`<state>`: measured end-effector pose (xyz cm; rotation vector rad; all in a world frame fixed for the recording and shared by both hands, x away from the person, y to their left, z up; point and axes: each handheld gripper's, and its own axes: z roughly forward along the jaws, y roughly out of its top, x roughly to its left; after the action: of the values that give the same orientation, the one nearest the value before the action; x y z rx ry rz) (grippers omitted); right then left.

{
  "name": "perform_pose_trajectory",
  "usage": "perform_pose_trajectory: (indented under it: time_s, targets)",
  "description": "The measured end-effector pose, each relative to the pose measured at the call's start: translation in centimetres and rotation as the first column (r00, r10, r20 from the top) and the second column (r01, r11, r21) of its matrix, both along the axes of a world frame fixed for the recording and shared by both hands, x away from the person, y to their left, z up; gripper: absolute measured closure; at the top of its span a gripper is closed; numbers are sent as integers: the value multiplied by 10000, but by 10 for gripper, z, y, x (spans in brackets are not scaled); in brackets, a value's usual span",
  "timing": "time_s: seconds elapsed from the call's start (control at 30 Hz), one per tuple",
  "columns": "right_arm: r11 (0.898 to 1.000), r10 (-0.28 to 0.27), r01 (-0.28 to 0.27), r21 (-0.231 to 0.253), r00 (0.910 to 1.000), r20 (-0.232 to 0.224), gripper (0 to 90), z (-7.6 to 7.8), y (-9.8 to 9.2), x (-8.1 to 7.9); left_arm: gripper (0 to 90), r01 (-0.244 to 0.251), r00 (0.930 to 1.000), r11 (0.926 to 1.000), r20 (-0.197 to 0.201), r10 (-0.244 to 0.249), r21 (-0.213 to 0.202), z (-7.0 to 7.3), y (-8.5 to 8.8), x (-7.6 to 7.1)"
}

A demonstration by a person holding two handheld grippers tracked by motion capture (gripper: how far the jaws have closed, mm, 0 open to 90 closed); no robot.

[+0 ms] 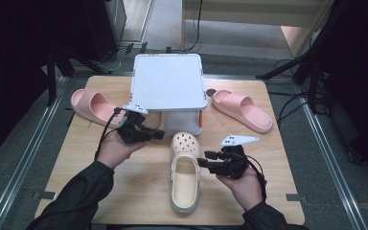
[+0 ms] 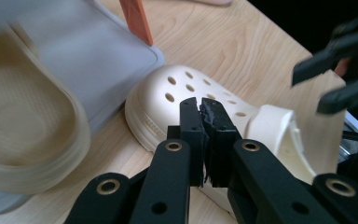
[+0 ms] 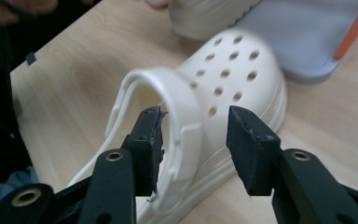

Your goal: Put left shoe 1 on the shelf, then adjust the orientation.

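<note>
Black jaws of the right gripper (image 3: pixel 193 140) stand apart astride the strap side of a cream clog (image 1: pixel 185 171), pads clear of it, so the shoe is released rather than held. Across the clog, the left gripper (image 1: pixel 159 133) is clenched on nothing, its pads pressed together above the perforated toe, as the left gripper view shows.

Lying flat on the wooden table (image 1: pixel 139 191), sole down, the clog points its toe at the foot of a grey two-tier shoe rack (image 1: pixel 168 81), touching or nearly touching the lower tray. A second cream clog (image 2: pixel 25 126) already rests on that lower tray, just beside the first one's toe; the blur hides how squarely it sits. One pink slide (image 1: pixel 93 106) lies on the table left of the rack, another pink slide (image 1: pixel 242 110) to its right, both well apart from the grippers.

By this showing, the job of racking the shoes is early: one clog appears shelved, its partner has yet to be lifted onto the rack, and both slides remain untouched. The rack's top shelf is bare.
</note>
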<state>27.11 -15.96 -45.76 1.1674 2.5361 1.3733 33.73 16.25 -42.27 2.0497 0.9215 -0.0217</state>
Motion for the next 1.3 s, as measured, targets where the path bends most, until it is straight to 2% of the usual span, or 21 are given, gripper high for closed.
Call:
perform_pose_trajectory:
  time_s: [0.13,0.27,0.37,0.57,0.6,0.63,0.8,0.93,1.0,1.07,1.3]
  targets:
    - [9997,-232,232,5,9995,-198,537,-7,0,-8,872,-99,9996,9999,-260,96,-104,14,12,8]
    - [9990,-434,431,-97,9988,-234,510,-13,-1,-13,878,-285,9996,9996,-61,285,-73,27,25,15]
    - [9988,-451,446,-184,9986,-270,498,-16,1,-13,878,-333,9994,9994,-92,333,-43,34,29,22]
    - [9982,-555,542,-246,9969,-556,477,-25,5,-12,879,-868,9961,9955,161,862,368,47,40,38]
    - [9982,-549,529,-288,9957,-752,479,-30,7,-11,880,-920,9957,9955,132,917,245,47,42,41]
    - [9978,-559,528,-395,9950,-825,479,-32,9,-11,881,-1050,9944,9938,124,1046,359,48,45,45]
    - [9962,-576,521,-694,9951,-802,470,-38,14,-10,879,-1196,9926,9924,247,1189,287,46,53,51]
    - [9948,-551,474,-906,9949,-849,471,-40,19,-9,879,-1509,9883,9882,261,1502,267,41,63,57]
    - [9936,-487,405,-1050,9959,-768,474,-42,23,-9,881,-1578,9873,9874,212,1576,71,39,66,57]
    - [9914,-543,463,-1222,9966,-626,471,-43,26,-9,881,-1567,9873,9876,259,1565,47,38,67,56]
    - [9916,-630,548,-1176,9957,-673,510,-43,26,-8,881,-1584,9864,9874,461,1579,64,37,67,53]
